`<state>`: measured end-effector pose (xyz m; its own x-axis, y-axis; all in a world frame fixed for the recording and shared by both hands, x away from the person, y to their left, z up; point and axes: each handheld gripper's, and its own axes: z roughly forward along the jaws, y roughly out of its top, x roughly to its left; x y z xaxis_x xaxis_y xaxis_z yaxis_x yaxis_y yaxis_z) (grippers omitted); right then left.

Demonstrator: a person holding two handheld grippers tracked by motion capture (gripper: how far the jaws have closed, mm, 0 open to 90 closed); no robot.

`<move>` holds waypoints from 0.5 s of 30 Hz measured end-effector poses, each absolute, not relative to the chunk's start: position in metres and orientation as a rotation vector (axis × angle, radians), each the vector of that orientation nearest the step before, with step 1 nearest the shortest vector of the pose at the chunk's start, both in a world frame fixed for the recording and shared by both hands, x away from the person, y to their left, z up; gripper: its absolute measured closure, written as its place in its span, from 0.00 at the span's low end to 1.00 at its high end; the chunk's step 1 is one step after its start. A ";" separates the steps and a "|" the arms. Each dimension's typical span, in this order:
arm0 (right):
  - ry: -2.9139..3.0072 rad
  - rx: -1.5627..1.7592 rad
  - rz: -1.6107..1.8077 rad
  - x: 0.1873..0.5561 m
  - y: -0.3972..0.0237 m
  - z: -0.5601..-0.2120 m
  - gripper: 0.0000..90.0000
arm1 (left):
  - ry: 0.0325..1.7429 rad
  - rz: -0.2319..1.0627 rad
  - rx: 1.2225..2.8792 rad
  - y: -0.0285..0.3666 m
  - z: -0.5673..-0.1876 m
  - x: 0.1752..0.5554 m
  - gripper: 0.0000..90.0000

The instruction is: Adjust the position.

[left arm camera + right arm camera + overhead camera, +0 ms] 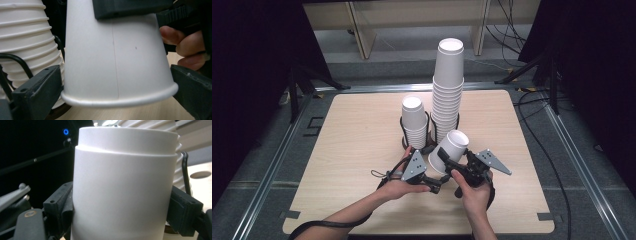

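Pale wood-grain laminate covers the square table [362,125], its corners rounded, set on a grey floor framed by metal rails. At left, the left gripper [435,186], matte black with a grey three-cornered plate on top, rests in the person's left hand [399,187]; in the left gripper view its blocky jaws stand wide on either side of the rolled rim of a white paper cup [448,151], and whether the pads press on it cannot be told. Behind it a short stack of cups [414,122], smooth and tapered with ridged nested rims, sits in a black wire holder [428,131]. Just beside that rises a taller stack of cups [447,85], also ringed by wire at its base. In front of the taller stack, the single cup is held tilted above the table, mouth up and away from the person, its matte wall marked by one vertical seam. At right, the right gripper [447,159], in the right hand [474,192], clamps the cup's wall between narrow-set jaws.
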<state>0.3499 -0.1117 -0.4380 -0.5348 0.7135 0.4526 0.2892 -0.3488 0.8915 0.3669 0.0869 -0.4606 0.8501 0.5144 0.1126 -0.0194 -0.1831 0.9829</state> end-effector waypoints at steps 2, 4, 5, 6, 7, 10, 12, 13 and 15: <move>1.554 1.325 1.971 0.352 -0.114 -0.440 0.22 | 0.387 0.501 1.703 0.089 -0.462 0.367 0.00; 1.533 1.375 1.999 0.354 -0.116 -0.442 0.22 | 0.385 0.504 1.688 0.090 -0.464 0.368 0.00; 1.521 1.381 1.998 0.355 -0.117 -0.443 0.22 | 0.385 0.507 1.689 0.090 -0.465 0.367 0.00; 1.515 1.399 2.019 0.355 -0.117 -0.444 0.22 | 0.381 0.512 1.690 0.091 -0.466 0.367 0.00; 1.505 1.421 2.036 0.356 -0.118 -0.445 0.22 | 0.387 0.516 1.707 0.093 -0.466 0.366 0.00; 1.496 1.430 2.033 0.359 -0.120 -0.449 0.22 | 0.394 0.519 1.707 0.096 -0.468 0.367 0.00; 1.491 1.465 2.054 0.360 -0.122 -0.451 0.22 | 0.395 0.519 1.705 0.097 -0.469 0.367 0.00; 1.483 1.494 2.066 0.359 -0.121 -0.452 0.22 | 0.396 0.519 1.708 0.098 -0.470 0.367 0.00; 1.479 1.503 2.072 0.360 -0.122 -0.454 0.22 | 0.395 0.519 1.714 0.099 -0.472 0.367 0.00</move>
<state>0.3601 -0.1215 -0.4539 -0.4707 0.6332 0.6144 0.3752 -0.4866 0.7889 0.3670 0.0991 -0.4716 0.8407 0.5269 0.1249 -0.0191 -0.2017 0.9793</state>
